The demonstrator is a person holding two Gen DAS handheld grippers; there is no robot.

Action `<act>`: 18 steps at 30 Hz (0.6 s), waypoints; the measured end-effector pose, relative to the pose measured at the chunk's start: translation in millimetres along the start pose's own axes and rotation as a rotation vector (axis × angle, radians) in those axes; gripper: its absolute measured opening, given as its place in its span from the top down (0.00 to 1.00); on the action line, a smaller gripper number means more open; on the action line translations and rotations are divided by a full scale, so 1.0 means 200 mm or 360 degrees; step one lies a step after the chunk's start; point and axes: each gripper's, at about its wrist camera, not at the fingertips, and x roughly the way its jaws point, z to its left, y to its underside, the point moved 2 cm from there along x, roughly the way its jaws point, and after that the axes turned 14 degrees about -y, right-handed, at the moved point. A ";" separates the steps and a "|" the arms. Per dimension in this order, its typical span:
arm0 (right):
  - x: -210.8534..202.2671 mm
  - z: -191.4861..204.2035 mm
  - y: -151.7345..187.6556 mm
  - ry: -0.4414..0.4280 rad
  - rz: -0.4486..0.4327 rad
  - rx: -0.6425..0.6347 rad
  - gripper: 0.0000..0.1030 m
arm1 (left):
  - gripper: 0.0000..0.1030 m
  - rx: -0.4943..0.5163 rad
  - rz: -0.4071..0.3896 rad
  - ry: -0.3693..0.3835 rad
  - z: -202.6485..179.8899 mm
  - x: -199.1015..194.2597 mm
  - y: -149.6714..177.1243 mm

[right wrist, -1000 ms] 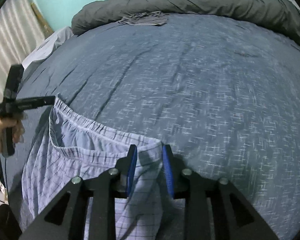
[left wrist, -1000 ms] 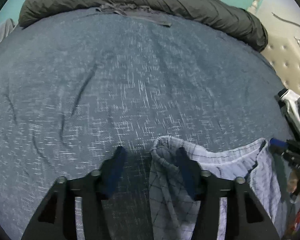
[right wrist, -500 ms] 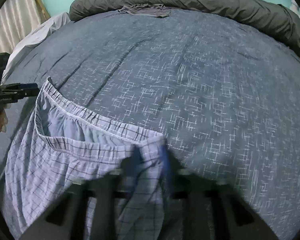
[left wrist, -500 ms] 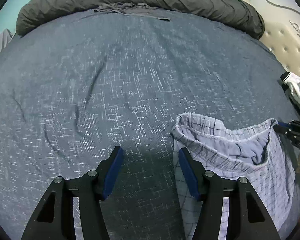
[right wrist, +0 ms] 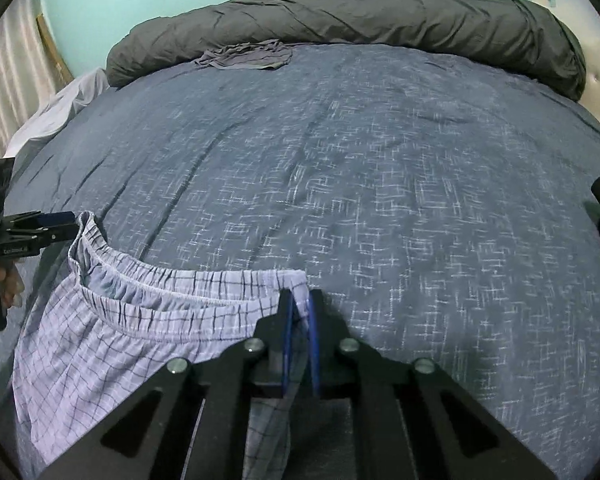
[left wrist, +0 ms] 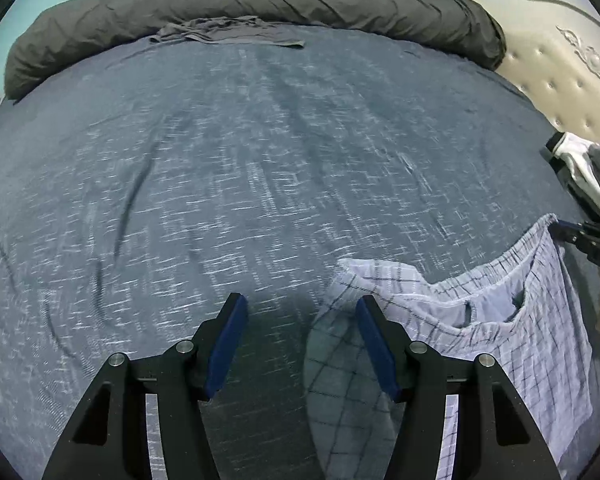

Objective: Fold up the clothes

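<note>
meanwhile the right gripper [right wrist: 299, 300] had its jaws pinched nearly together on one corner of the waistband of the checked shorts [right wrist: 112, 344], the cloth running down between the blue pads. the left gripper [left wrist: 300, 312] hung with its jaws spread wide and nothing caught between them; the other corner of the waistband [left wrist: 364, 276] lay just ahead of its right-hand jaw, a fold of the fabric sagging beneath that jaw. the shorts hung stretched between the two grippers, just above the blue bed cover [left wrist: 260, 160], waistband towards the far side. well beyond both sets of jaws, a rolled dark duvet [right wrist: 360, 20] lay along the far edge of the bed, with a small grey garment [right wrist: 248, 56] just before it.
</note>
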 end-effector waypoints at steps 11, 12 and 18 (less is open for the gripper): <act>0.01 -0.02 0.01 -0.0030 -0.0011 0.0012 0.93 | 0.94 0.0087 -0.0028 0.0083 -0.10 0.01 -0.05; 0.00 -0.03 0.01 -0.0038 -0.0018 0.0014 0.93 | 0.94 0.0058 -0.0045 0.0085 -0.08 0.00 -0.05; -0.05 -0.10 0.00 -0.0117 -0.0094 0.0136 0.94 | 0.94 -0.0204 -0.0055 0.0161 0.07 -0.04 -0.06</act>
